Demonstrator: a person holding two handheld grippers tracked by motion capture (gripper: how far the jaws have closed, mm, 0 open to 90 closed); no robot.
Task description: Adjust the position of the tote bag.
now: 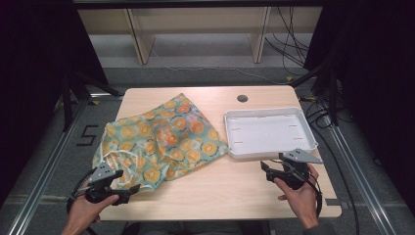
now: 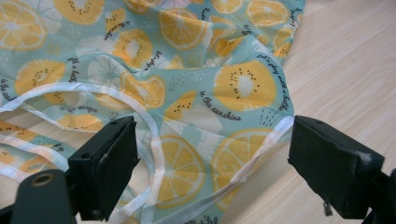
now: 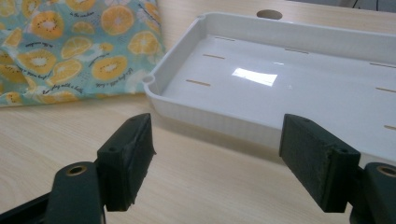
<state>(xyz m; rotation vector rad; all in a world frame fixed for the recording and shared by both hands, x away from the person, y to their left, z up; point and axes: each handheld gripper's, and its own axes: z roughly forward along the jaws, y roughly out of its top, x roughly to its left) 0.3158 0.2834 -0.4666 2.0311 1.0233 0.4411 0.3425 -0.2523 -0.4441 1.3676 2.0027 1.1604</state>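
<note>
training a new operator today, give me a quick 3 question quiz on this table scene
1. True or false: the white tray has cloth inside it.
2. Which gripper is nearer the fruit-print cloth? A) left gripper B) right gripper
3. Fill in: along the edge of the cloth in the left gripper view runs a white ____.

Key
1. False; the tray is empty, and the cloth lies beside it on the table.
2. A; its open jaws sit at the cloth's near corner, while the right gripper, also open, faces the tray.
3. Cord (drawstring).
</note>
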